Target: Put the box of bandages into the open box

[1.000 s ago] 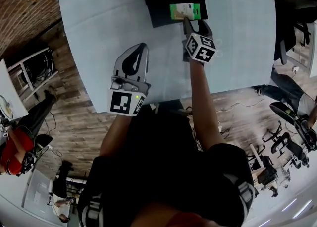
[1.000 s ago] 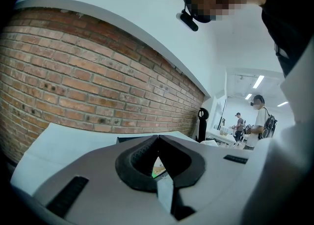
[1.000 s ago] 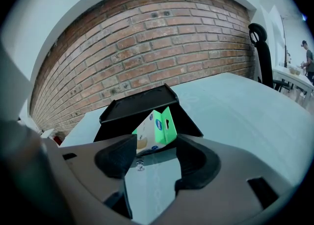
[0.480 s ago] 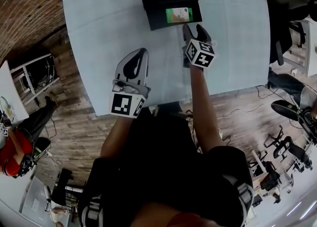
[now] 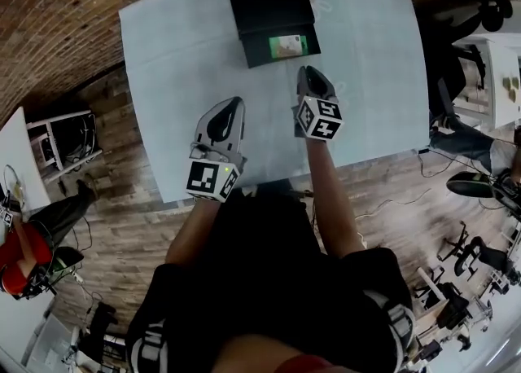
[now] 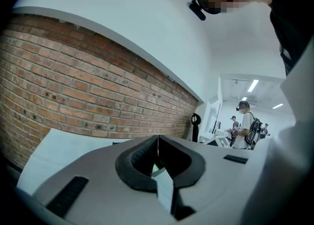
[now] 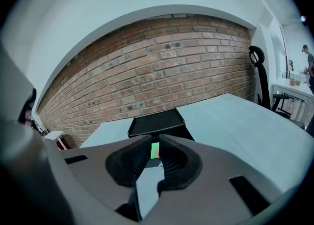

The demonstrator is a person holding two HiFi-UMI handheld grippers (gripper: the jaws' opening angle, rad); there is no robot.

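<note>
Box of bandages (image 5: 288,46), green-faced, is lying inside the open box (image 5: 269,9), toward its near right side. That black open box is sitting at the middle of the worktop's (image 5: 179,78) far edge. I am holding my right gripper (image 5: 310,72) over the worktop just short of the open box, apart from it, pointing toward it and slightly down. Its jaws have just been closing and are now standing with only a narrow slit between them. Nothing is sitting between them, and through the slit I am seeing the green box farther off. I am holding my left gripper (image 5: 234,103) beside the right one, closer to the worktop's near edge, its jaws pressing together on nothing. A brick wall (image 7: 162,71) is running behind the far edge.
</note>
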